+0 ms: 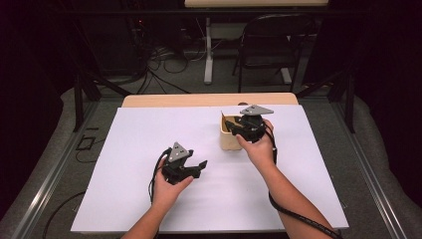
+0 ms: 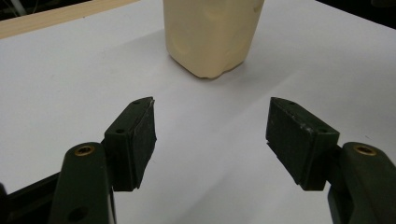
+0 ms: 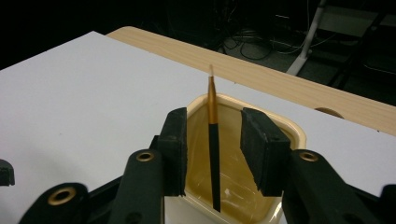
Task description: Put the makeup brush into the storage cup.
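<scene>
Standing a paintbrush in a cream container near the far edge of the white tabletop.

Hovering over the container's rim with the right gripper, jaws parted and clear of the brush upright between them; resting the left gripper wide open nearby, nothing inside.

A folding chair and tangled cables stand behind the table.
</scene>
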Tool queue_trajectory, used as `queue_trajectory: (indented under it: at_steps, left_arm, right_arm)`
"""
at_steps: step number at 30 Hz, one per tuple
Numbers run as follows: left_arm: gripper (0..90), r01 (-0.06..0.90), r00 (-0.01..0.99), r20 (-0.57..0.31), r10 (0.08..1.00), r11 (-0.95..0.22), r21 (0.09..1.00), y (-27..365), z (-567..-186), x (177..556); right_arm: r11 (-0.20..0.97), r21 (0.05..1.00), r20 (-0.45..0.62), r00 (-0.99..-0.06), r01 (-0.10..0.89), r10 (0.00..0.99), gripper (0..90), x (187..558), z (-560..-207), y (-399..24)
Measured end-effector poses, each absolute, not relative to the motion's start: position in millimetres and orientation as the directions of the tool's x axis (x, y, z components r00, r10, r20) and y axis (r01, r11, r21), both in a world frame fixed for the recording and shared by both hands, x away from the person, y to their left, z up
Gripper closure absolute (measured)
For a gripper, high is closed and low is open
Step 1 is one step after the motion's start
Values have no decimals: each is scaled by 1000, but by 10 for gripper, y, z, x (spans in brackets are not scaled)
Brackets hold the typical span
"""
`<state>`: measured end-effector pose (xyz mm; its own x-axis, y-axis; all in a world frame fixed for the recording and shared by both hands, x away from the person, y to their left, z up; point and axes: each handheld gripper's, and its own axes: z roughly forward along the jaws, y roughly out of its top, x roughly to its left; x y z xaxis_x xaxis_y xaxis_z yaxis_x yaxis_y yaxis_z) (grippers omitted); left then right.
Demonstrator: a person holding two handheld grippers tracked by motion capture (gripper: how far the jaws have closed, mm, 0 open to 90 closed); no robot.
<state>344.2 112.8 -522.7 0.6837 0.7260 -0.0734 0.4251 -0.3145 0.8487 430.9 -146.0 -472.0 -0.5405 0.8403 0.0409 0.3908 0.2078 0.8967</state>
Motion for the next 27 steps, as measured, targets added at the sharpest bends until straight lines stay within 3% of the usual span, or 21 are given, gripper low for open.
queue_trajectory:
  at_steps: [27]
  left_arm:
    - [334,435,673,-89,734,-296,850,1169,-5226,3454]
  right_arm:
    - [217,905,30,-560,367,828,454,4128,-4697,-1547]
